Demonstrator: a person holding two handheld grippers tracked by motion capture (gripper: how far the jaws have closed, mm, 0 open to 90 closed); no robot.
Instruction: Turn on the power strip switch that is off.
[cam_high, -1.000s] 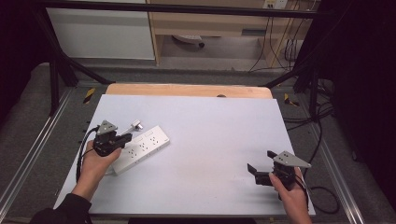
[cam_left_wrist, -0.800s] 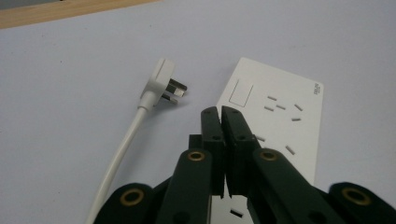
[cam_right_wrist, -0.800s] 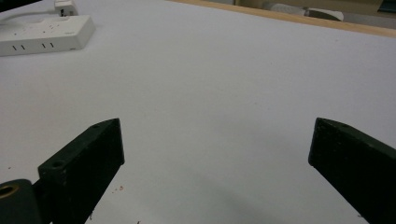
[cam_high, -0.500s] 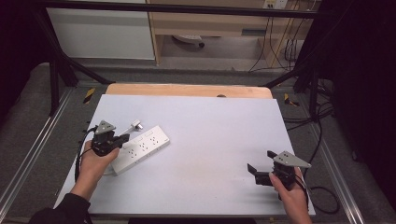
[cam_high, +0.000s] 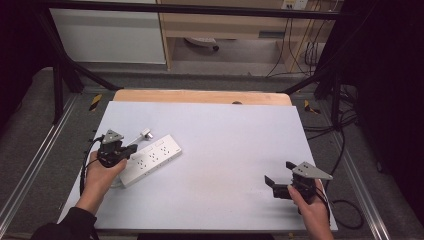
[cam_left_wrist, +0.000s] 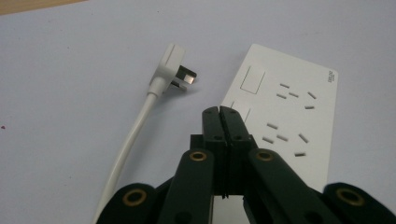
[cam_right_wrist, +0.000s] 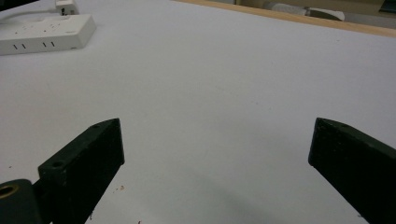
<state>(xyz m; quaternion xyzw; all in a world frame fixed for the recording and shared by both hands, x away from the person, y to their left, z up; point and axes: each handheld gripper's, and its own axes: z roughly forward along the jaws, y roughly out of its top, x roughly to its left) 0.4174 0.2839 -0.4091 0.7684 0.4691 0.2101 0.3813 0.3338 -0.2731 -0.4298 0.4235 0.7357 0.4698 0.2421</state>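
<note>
At the left of the tabletop, the left gripper sits at the near left end of the white power strip. In the left gripper view its jaws are pressed together with no gap and nothing between them, the gripper clenched on itself, its tips over the near edge of the power strip; whether the tips touch the strip's face cannot be told. Just left of the strip lies the white plug on its cord, prongs turned toward the strip but apart from it. In the high view the plug lies just beyond the left gripper, beside the strip's far long edge.

The middle of the tabletop is bare white surface.

At the right, well apart from the strip, the right gripper is held near the front edge. In the right gripper view its jaws stand wide apart, released, with only tabletop between them, and the power strip shows far off at the upper left.
</note>
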